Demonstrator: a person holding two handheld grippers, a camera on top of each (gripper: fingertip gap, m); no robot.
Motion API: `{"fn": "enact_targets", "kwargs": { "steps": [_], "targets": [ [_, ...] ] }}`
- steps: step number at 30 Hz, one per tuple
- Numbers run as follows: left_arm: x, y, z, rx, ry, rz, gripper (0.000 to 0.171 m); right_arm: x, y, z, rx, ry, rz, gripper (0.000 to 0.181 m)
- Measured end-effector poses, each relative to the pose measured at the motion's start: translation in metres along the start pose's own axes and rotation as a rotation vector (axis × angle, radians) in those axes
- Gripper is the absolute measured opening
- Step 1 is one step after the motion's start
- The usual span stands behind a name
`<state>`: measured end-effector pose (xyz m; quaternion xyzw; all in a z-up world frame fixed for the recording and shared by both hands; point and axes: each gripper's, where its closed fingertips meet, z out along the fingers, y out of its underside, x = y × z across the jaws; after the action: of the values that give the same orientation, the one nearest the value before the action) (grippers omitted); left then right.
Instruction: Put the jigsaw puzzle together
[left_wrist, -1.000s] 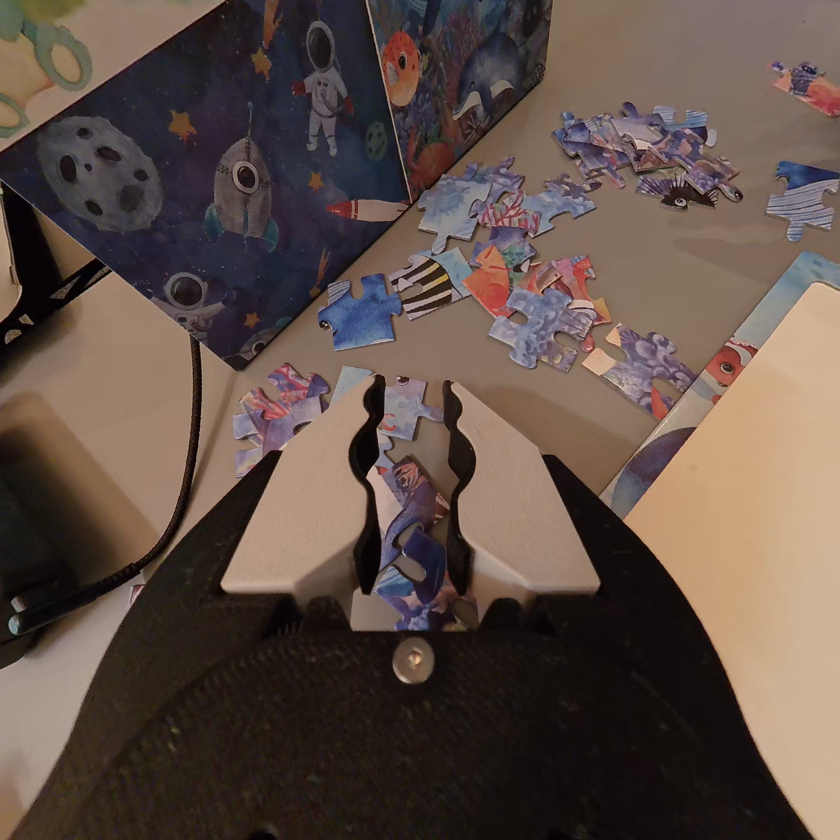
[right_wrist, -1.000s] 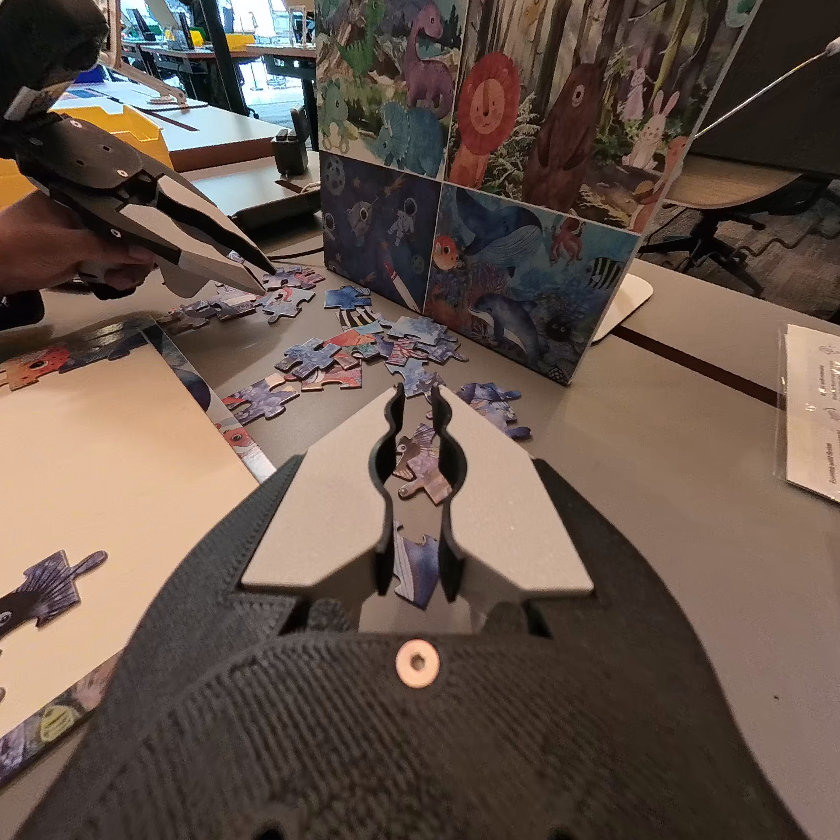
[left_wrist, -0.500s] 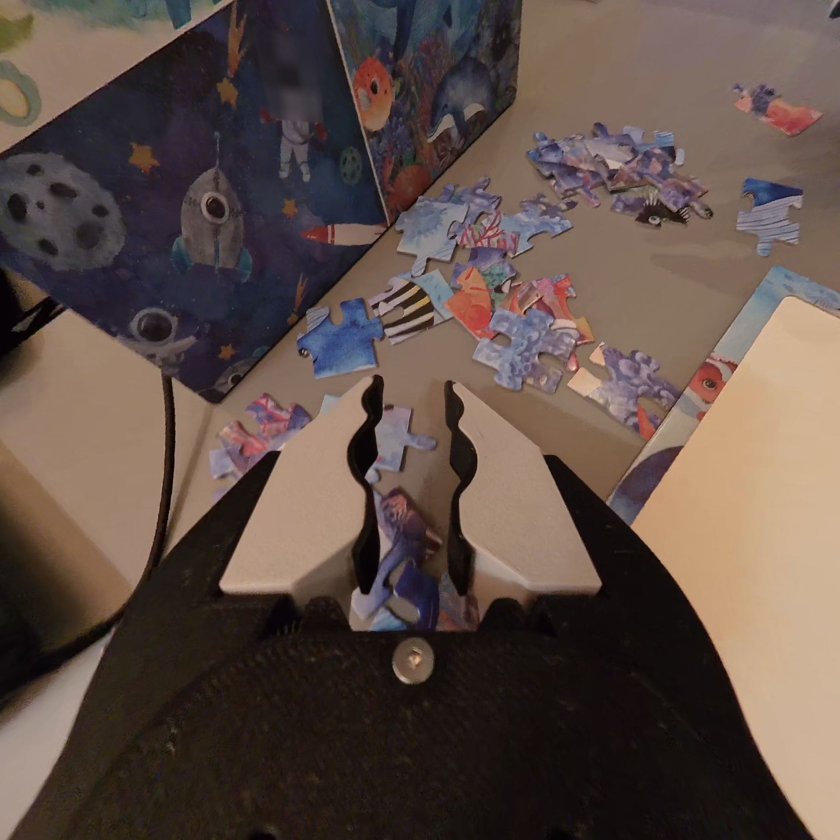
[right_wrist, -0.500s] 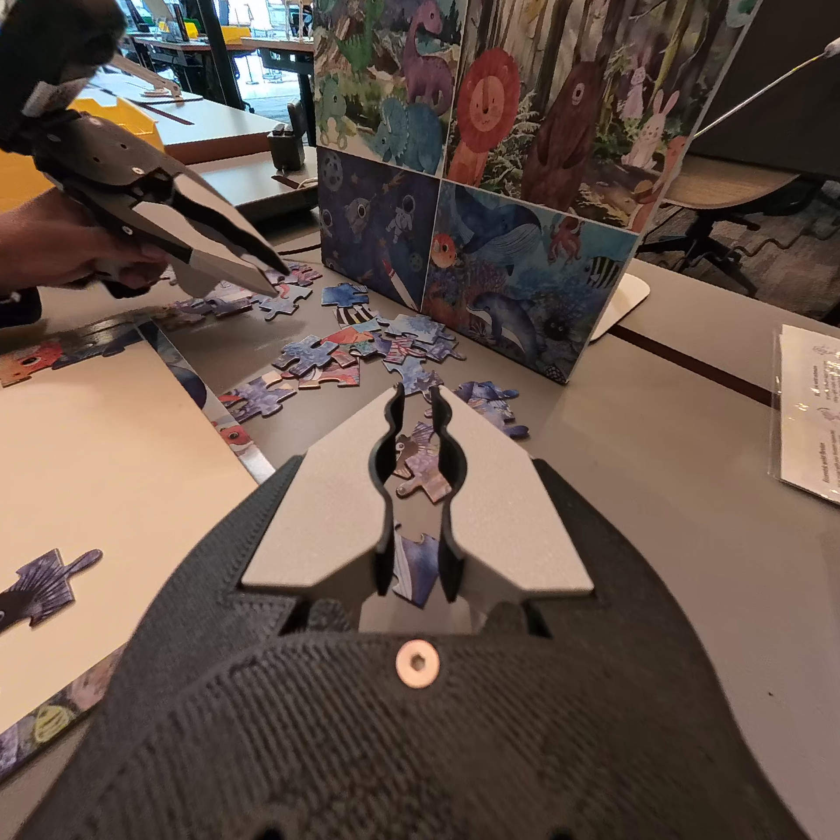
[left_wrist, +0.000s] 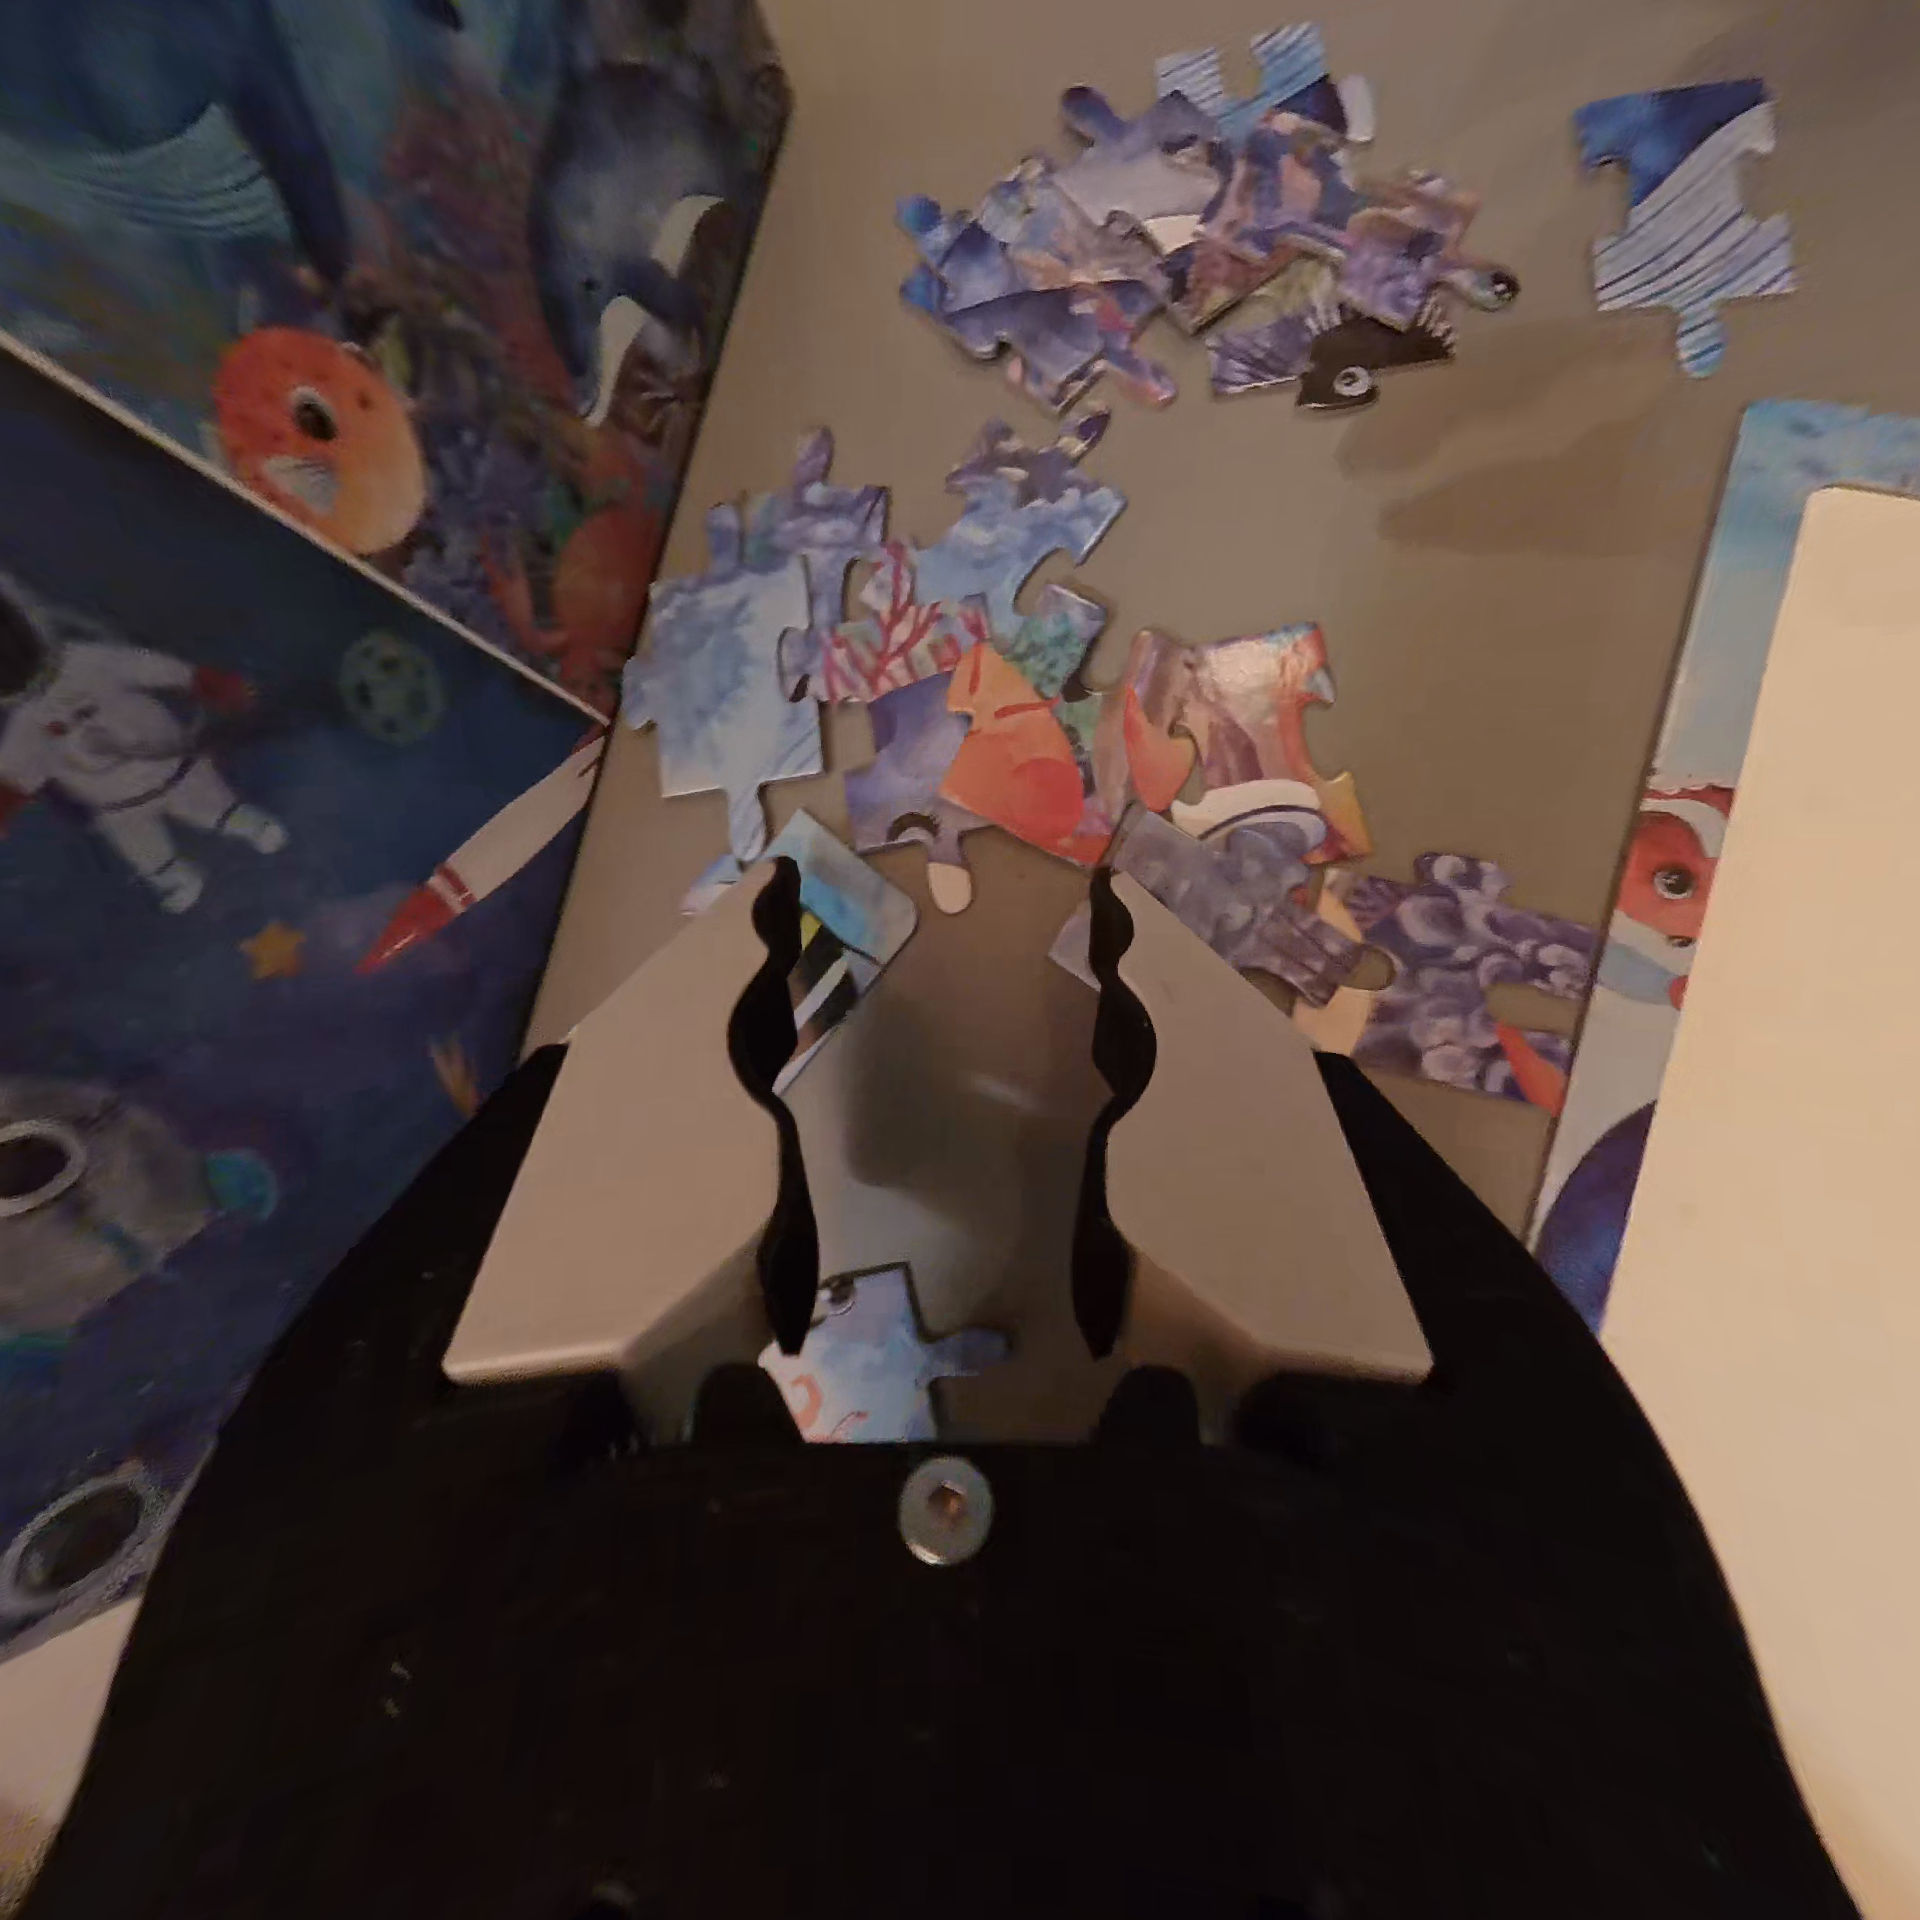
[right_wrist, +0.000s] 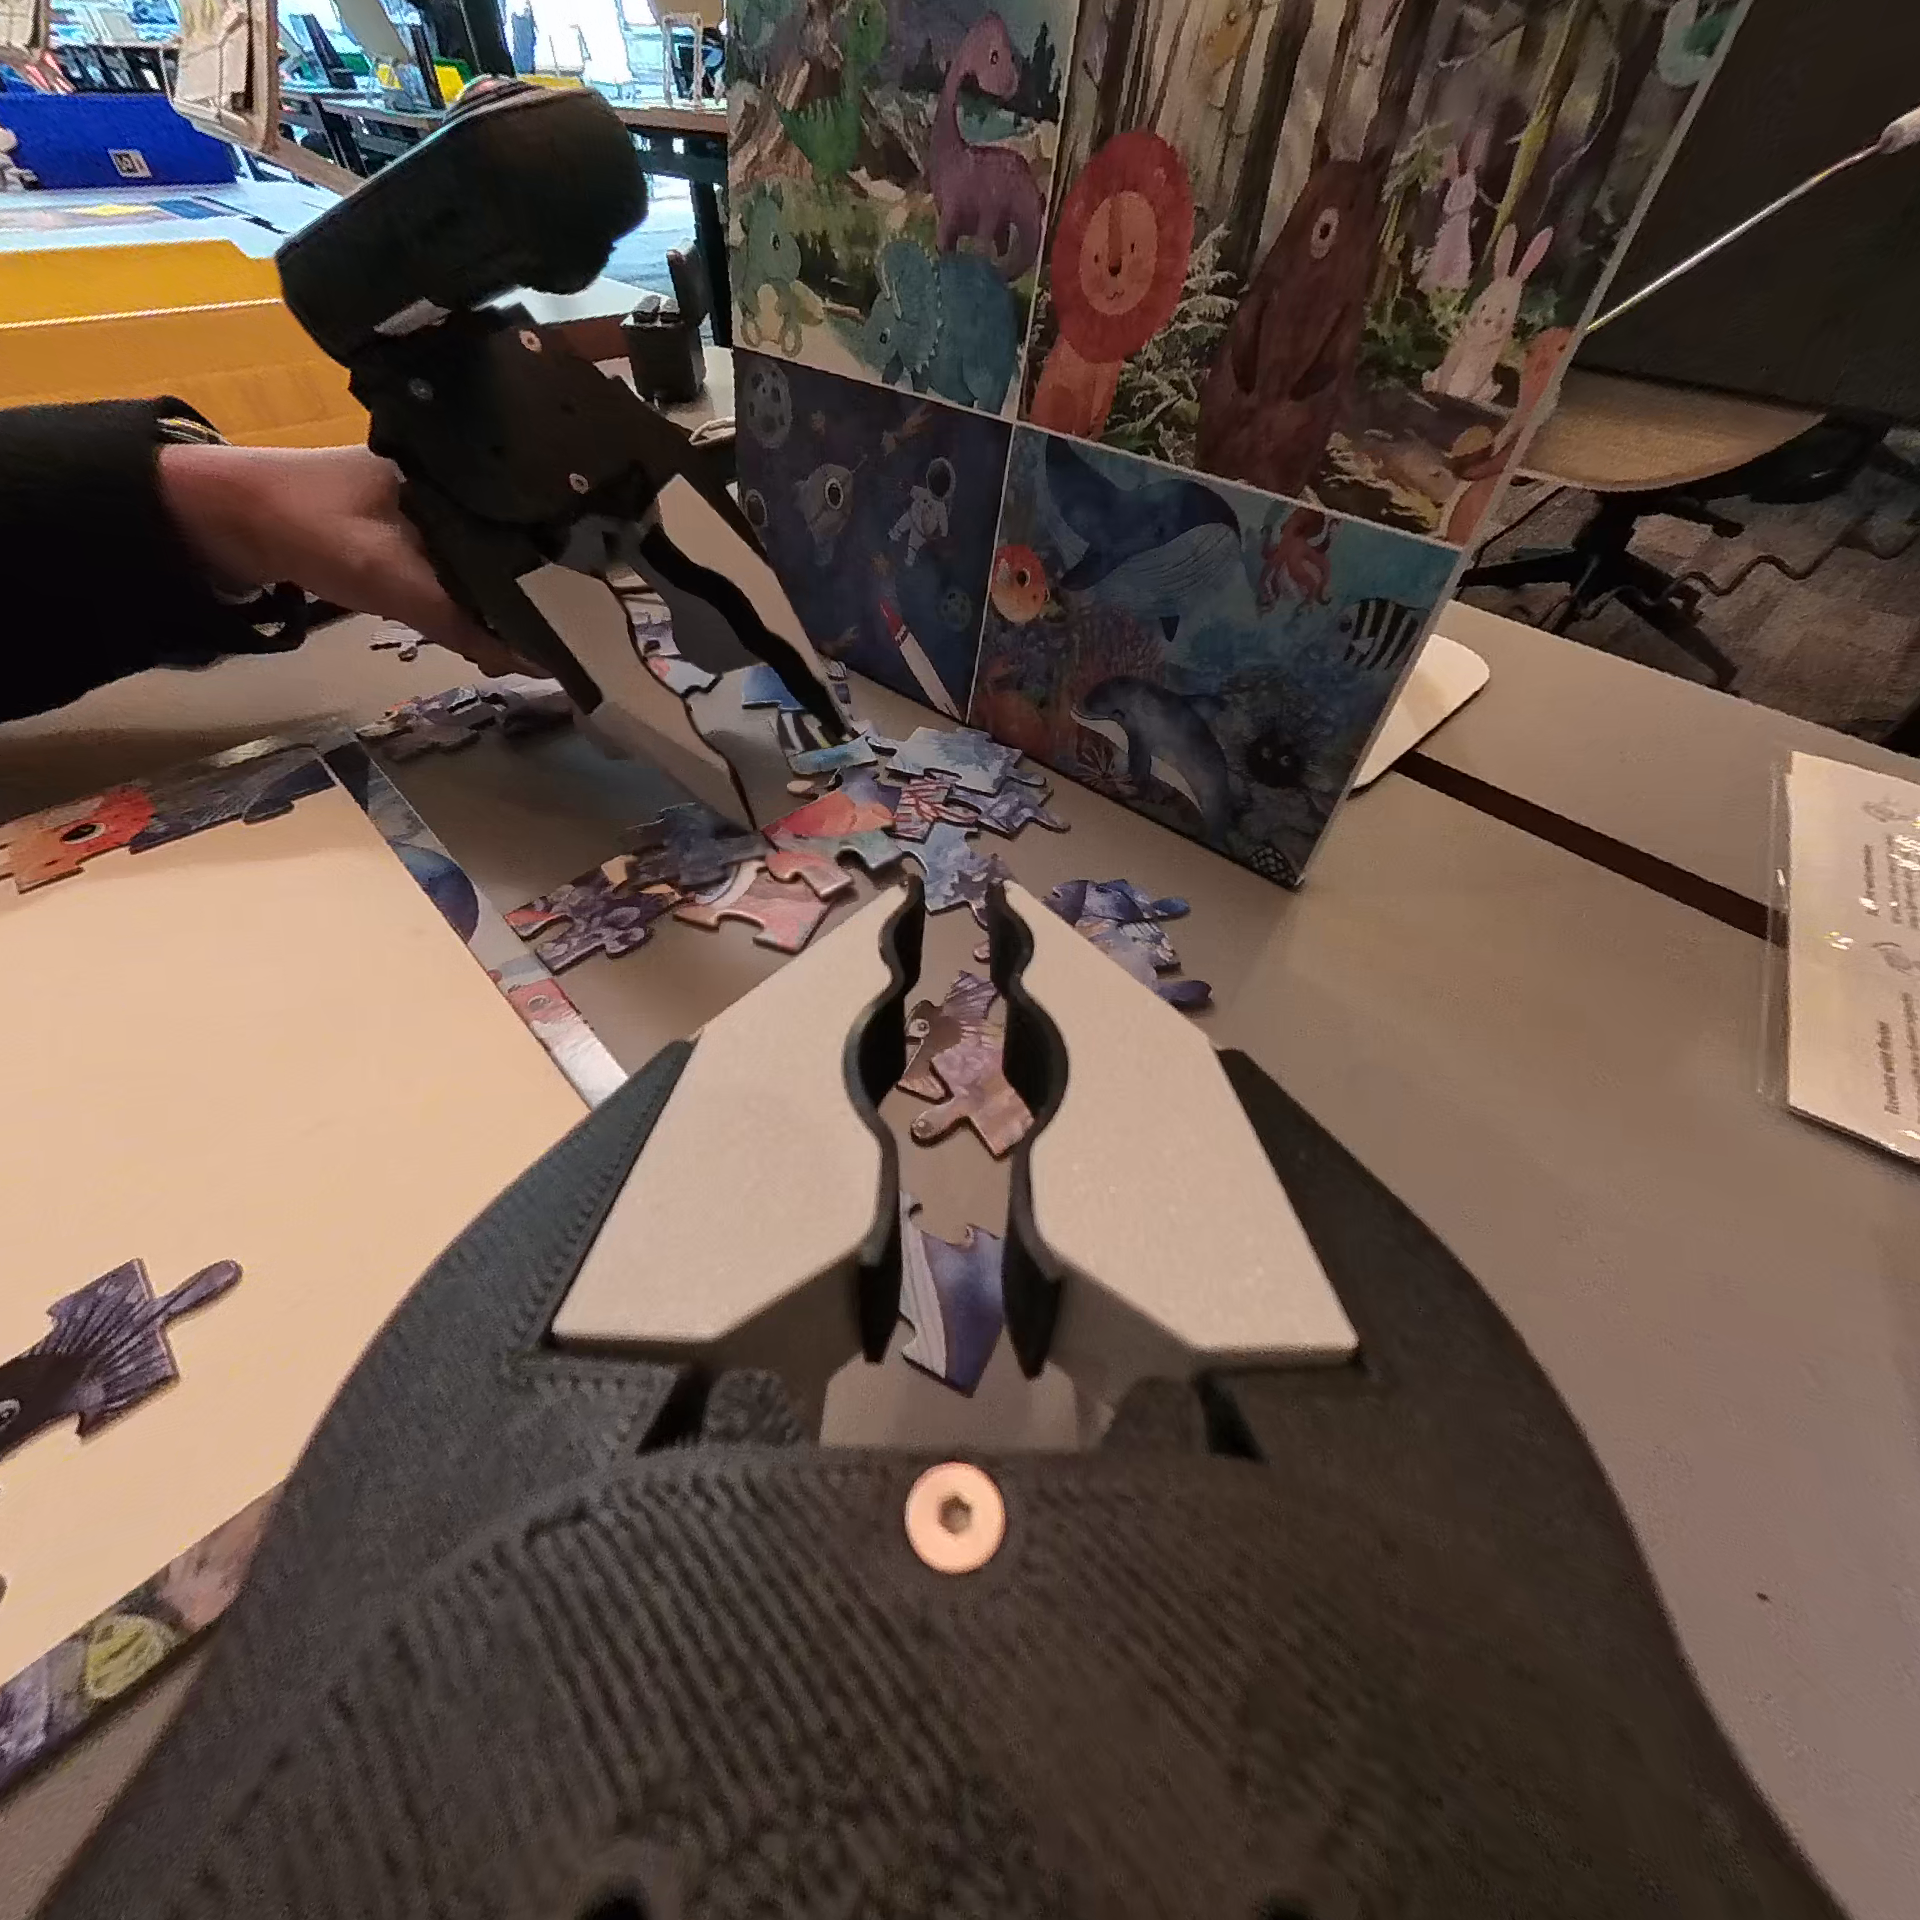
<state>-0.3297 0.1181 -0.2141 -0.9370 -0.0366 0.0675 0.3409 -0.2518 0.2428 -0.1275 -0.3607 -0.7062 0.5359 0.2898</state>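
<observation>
1. Hovering low over the loose puzzle pieces (left_wrist: 997, 717), the left gripper (left_wrist: 940, 894) now has its fingers (left_wrist: 644, 1122) spread wide apart with nothing between them; a second ago they were close together over a smaller group of pieces farther from the picture stand.
2. One pale blue piece (left_wrist: 878, 1351) lies on the tabletop (left_wrist: 1299, 499) under the base of that gripper's fingers.
3. From the right wrist view, the left gripper (right_wrist: 800, 779) points steeply down with its tips right at the pieces beside the picture stand (right_wrist: 1195, 582); earlier it sat flatter and farther left.
4. The right gripper (right_wrist: 954, 904) has barely moved: its fingers stand slightly apart, gripping nothing, above a fish piece (right_wrist: 961, 1049).
5. Two grippers show, one puzzle tray (right_wrist: 260, 1039) and one stand bearing four pictures.
6. The tray holds one dark fish piece (right_wrist: 94, 1361) inside, plus an orange fish piece (right_wrist: 73, 842) at its far edge.
7. One separate striped blue piece (left_wrist: 1688, 218) lies apart from the heaps.
</observation>
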Motion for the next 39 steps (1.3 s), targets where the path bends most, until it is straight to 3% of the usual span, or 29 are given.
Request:
{"fn": "enact_targets", "kwargs": {
  "steps": [4,12,15,18,24,26,29,32,36,39],
  "targets": [
    [0.016,-0.004,0.001,0.017,0.087,0.012,0.061,-0.003,-0.002,0.000,0.002,-0.006,-0.006,0.010],
    [0.019,-0.016,0.013,0.019,0.113,0.016,0.066,-0.003,0.000,0.001,-0.006,-0.004,-0.008,0.010],
    [0.022,-0.018,0.014,0.029,0.147,-0.017,0.058,-0.002,0.000,0.000,-0.002,-0.004,-0.004,0.010],
    [0.020,-0.017,0.012,0.034,0.145,-0.035,0.033,-0.002,-0.001,0.000,0.000,-0.004,-0.007,0.010],
    [0.017,-0.016,0.006,0.060,0.094,-0.010,0.016,-0.004,-0.001,0.001,-0.001,-0.006,-0.012,0.011],
    [0.017,-0.017,0.005,0.070,0.082,-0.009,0.016,-0.004,-0.001,0.001,-0.002,-0.005,-0.012,0.011],
    [0.022,-0.017,0.007,0.059,0.085,-0.013,0.039,-0.003,0.000,0.001,-0.003,-0.005,-0.010,0.011],
    [0.025,-0.015,0.012,0.023,0.055,0.021,0.049,-0.003,0.000,0.001,-0.004,-0.004,-0.009,0.010],
    [0.026,-0.017,0.013,-0.010,0.025,0.032,0.044,-0.003,0.000,0.001,-0.004,-0.003,-0.008,0.010],
    [0.028,-0.018,0.014,-0.039,-0.001,0.077,0.026,-0.003,0.000,0.001,-0.005,-0.005,-0.010,0.010]
  ]
}}
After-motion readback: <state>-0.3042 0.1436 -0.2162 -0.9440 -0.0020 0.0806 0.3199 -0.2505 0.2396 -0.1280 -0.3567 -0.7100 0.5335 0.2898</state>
